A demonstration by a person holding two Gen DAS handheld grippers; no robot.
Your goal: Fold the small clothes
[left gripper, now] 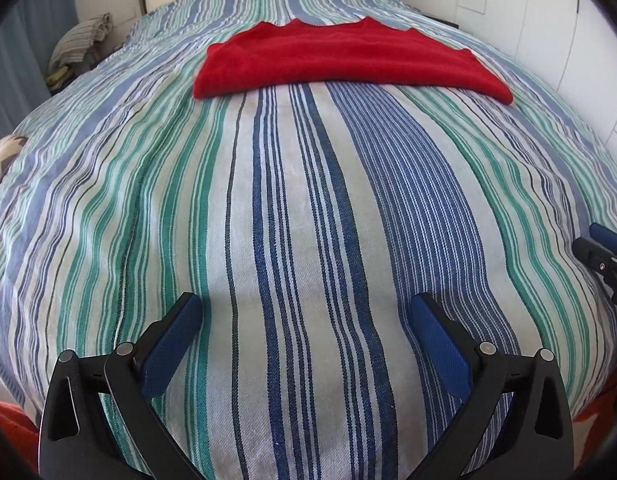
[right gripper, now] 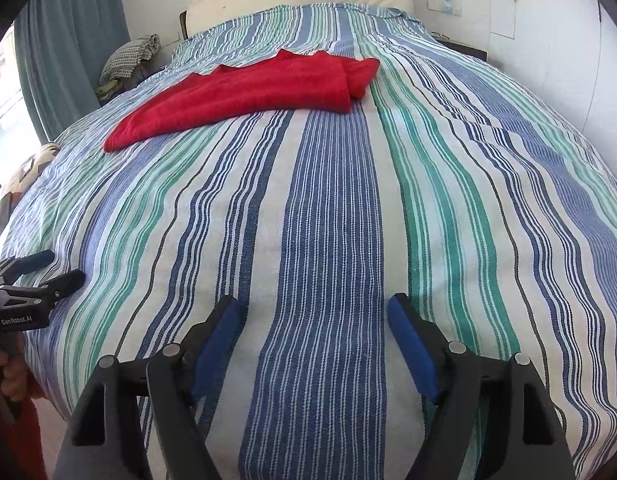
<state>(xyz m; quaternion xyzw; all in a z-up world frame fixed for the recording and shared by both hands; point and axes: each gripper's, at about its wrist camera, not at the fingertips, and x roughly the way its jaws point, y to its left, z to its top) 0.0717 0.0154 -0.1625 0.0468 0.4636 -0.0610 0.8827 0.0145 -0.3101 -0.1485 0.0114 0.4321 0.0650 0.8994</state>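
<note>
Clearly visible across both wrist views, a folded red knitted garment (left gripper: 348,60) is lying on a bed covered by a blue, green and white striped bedspread (left gripper: 308,220), up toward the headboard end and roughly midway between the bed's two long edges. Its long axis is running across the bed, at right angles to the stripes, with a zigzag edge showing on its far side and one end doubled over.

Nearer the foot edge, the left gripper (left gripper: 306,340) is hovering over bare bedspread with its blue-padded jaws spread wide apart and nothing between them. Beside it, the right gripper (right gripper: 314,344) is also hovering with its jaws apart and empty, somewhat less wide. A hand (right gripper: 12,376) is showing at the edge of the right wrist view, gripping the left tool's handle.

From both sets of jaws the garment is lying straight ahead and well apart. In the left view it is sitting almost centred; in the right view it is sitting off to the left. So the left hand is probably lined up better, though neither is obviously nearer. Any reach would be going forward along the stripes.
</note>
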